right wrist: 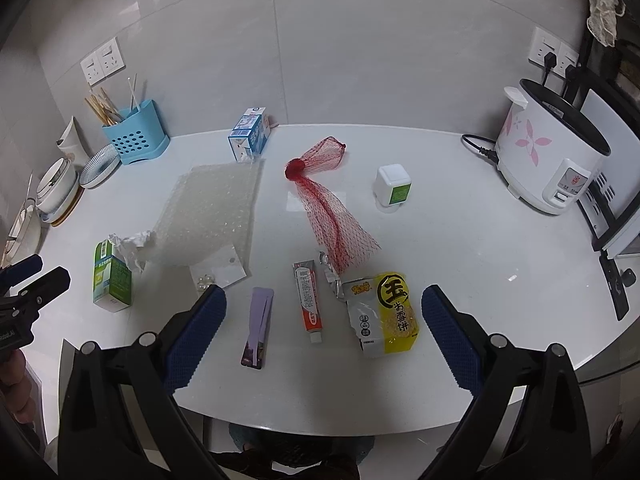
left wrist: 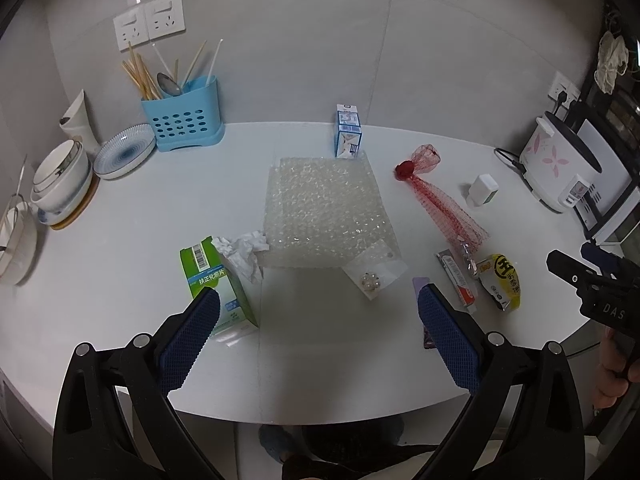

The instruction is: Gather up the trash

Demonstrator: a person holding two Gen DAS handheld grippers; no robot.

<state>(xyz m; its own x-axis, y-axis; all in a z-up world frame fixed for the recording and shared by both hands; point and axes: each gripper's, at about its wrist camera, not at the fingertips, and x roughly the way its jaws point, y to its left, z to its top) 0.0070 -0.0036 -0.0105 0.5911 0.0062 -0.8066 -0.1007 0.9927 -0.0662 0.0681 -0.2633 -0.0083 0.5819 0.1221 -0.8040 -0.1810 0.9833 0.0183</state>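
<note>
Here both grippers, left gripper (left wrist: 318,304) and right gripper (right wrist: 323,300), gape wide above the white counter (right wrist: 480,248); bubble wrap (left wrist: 324,208) lies ahead, grey tiled wall (right wrist: 320,48) behind.

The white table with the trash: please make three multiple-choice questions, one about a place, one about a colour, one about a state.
1. Where does the crumpled tissue lie?
A. between the green box and the bubble wrap
B. beside the rice cooker
C. inside the blue utensil holder

2. What colour is the net bag?
A. blue
B. red
C. yellow

3. How are the left gripper and right gripper?
A. both shut on trash
B. one open, one shut
C. both open and empty

Answers:
1. A: the tissue touches the box's far end and the wrap's near left corner.
2. B: its mesh is red in both views.
3. C: each view shows its fingers wide apart with nothing between them.
</note>
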